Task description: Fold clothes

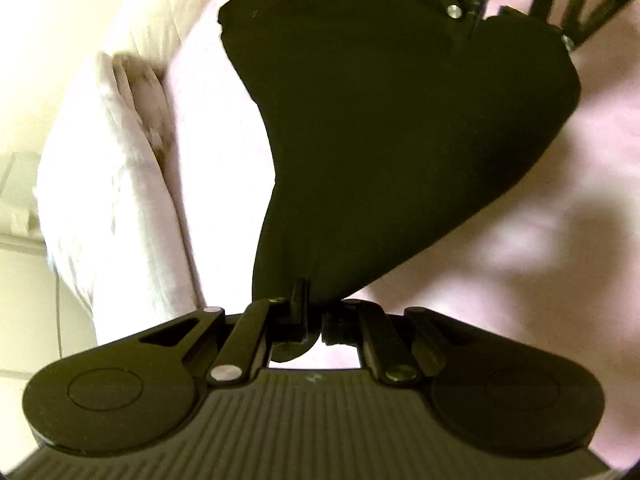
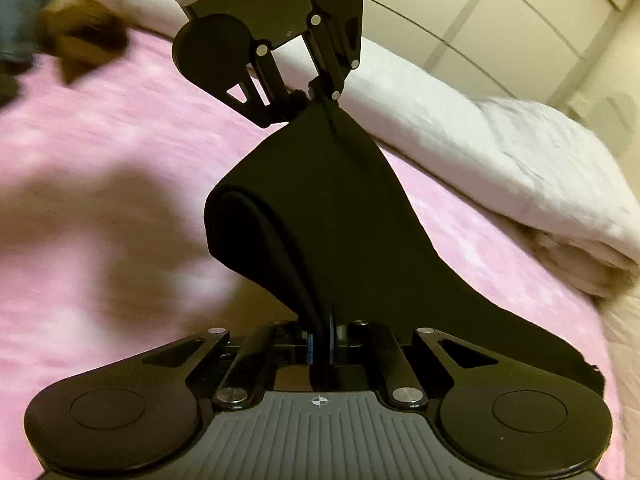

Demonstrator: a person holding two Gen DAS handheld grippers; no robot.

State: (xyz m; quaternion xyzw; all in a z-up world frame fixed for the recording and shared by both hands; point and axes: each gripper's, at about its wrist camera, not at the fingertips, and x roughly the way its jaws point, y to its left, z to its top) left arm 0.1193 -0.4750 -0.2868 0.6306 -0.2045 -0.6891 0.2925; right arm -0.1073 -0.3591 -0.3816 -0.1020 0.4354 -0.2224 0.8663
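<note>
L gripper (image 1: 308,312) was clamped tight on one end of the black garment (image 1: 380,140), jaws together w/ cloth pinched between. Garment hung stretched above the pink bedspread (image 1: 560,200), off the bed, sagging in a fold btwn both grippers. White duvet (image 1: 112,200) was bunched along the bed's far edge. R gripper (image 2: 320,344) was clamped on the other end of the cloth, blue pads (image 2: 308,346) squeezing it. Dark clothes pile (image 2: 72,44) sat blurred at the top-left corner of the right wrist view.
</note>
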